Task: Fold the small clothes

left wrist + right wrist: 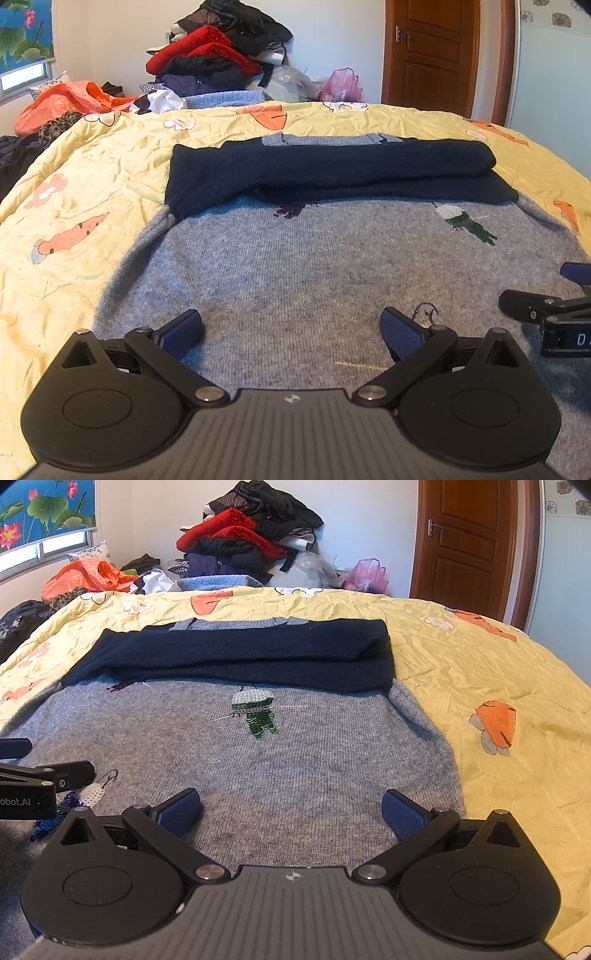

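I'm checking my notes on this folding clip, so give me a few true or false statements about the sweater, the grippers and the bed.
1. Both grippers are open and hold nothing. True: the left gripper and the right gripper both have their fingers spread over the grey sweater.
2. The dark sleeves lie folded across the sweater's upper part. True.
3. The sweater lies on a bare wooden table. False: it lies on a yellow bedspread printed with carrots.
4. The door stands wide open. False: it is shut.
5. A pile of clothes sits beyond the bed. True.
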